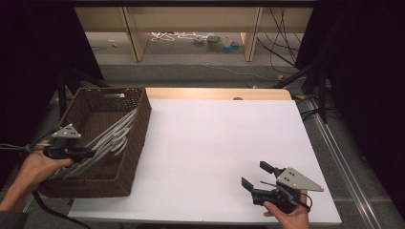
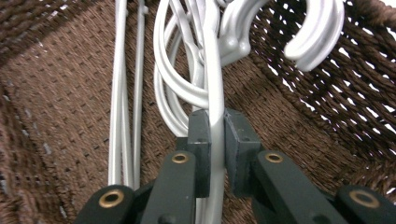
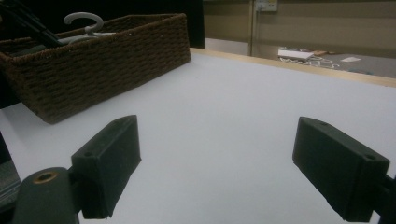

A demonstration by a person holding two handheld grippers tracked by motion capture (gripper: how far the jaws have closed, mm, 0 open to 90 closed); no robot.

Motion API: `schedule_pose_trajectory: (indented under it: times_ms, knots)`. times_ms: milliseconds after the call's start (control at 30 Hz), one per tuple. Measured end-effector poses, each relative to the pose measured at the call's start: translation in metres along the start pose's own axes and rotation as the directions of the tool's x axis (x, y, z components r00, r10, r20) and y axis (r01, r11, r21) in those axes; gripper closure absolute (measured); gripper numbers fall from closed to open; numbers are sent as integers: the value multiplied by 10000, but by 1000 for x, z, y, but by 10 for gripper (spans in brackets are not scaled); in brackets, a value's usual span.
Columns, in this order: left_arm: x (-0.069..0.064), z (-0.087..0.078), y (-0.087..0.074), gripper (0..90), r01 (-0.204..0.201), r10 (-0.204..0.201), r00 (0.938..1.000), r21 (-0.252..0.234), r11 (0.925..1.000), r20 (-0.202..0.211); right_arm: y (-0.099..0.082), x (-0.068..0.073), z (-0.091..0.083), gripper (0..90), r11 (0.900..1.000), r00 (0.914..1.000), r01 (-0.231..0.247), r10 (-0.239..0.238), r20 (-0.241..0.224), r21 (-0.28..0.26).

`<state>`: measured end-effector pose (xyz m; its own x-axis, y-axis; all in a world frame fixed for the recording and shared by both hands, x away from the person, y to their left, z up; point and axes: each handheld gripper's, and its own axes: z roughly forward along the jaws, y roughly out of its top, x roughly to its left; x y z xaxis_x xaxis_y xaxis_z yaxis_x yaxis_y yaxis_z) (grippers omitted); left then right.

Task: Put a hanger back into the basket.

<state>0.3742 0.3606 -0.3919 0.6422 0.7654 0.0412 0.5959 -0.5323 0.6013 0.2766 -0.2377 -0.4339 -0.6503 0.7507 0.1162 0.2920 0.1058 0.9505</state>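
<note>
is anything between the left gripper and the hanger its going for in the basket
No. The left gripper is already shut on one bar of a white hanger, its pads pressed on either side. That hanger lies tangled among other hangers in the basket, so they may drag along when it lifts.

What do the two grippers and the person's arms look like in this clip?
Both grippers, left and right, are black, each topped by a grey three-cornered plate with dark dots. Brass-coloured rivets mark the jaw links. A black cable trails from the left one. The forearms are bare; a dark sleeve edge shows at the left elbow.
</note>
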Motion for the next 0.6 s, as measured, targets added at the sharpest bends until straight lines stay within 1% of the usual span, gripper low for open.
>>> schedule_pose_trajectory:
  times_ms: [33,67,100,133,167,200,233,300,333,367,400,433,467,500,533,567,600]
  knots:
    - [2,-2,1,818,-291,286,9995,435,9986,123,0,0,0,159,10000,10000,-35,35,4,-29]
    - [2,-1,1,817,-238,231,9996,461,9987,153,0,0,0,159,10000,10000,-35,35,-14,36]
    - [2,0,0,817,-170,164,9998,448,9989,137,0,0,0,159,9999,10000,-85,85,-23,-64]
    - [2,0,0,816,-377,377,9993,548,9978,2,0,0,1,159,10000,10000,-12,12,-2,-88]
    - [2,2,0,816,-88,87,10000,425,9991,15,0,0,1,159,9999,10000,-8,8,-4,-103]
    - [3,1,0,815,-193,190,9998,507,9985,50,0,0,0,159,10000,10000,-65,65,8,-12]
    - [4,0,0,811,-283,278,9996,675,9973,83,0,0,0,159,9999,10000,-51,51,38,-95]
    - [3,1,-1,779,93,-99,9998,395,9992,152,0,0,1,159,9998,10000,-35,35,-15,-174]
    - [3,0,-1,757,199,-209,9995,377,9991,238,0,0,1,159,9999,10000,-9,9,-20,-134]
    - [2,-1,-1,744,213,-217,9995,194,9996,212,0,0,0,159,9999,10000,-47,47,25,-102]
    - [1,-2,0,744,247,-249,9996,185,9995,132,-1,0,1,159,9998,10000,-52,51,-21,-196]
    - [1,-4,2,739,89,-94,9998,333,9994,170,-1,0,1,159,9998,10000,-37,37,-11,-205]
    - [1,-6,2,726,87,-88,9999,247,9997,69,-1,0,1,159,9996,10000,-28,28,-12,-269]
    - [0,-7,3,702,183,-184,9998,257,9995,50,-1,0,1,159,9998,10000,-38,38,-8,-215]
    - [-2,-7,4,694,300,-301,9994,-39,9995,-152,-1,0,1,159,9998,10000,-40,39,-7,-193]
    - [-2,-9,5,678,131,-129,9998,164,9998,-120,-1,0,1,159,9998,10000,-40,39,-12,-199]
    - [-4,-8,5,661,267,-266,9995,46,9996,-141,-1,0,1,159,9997,10000,-16,15,-20,-255]
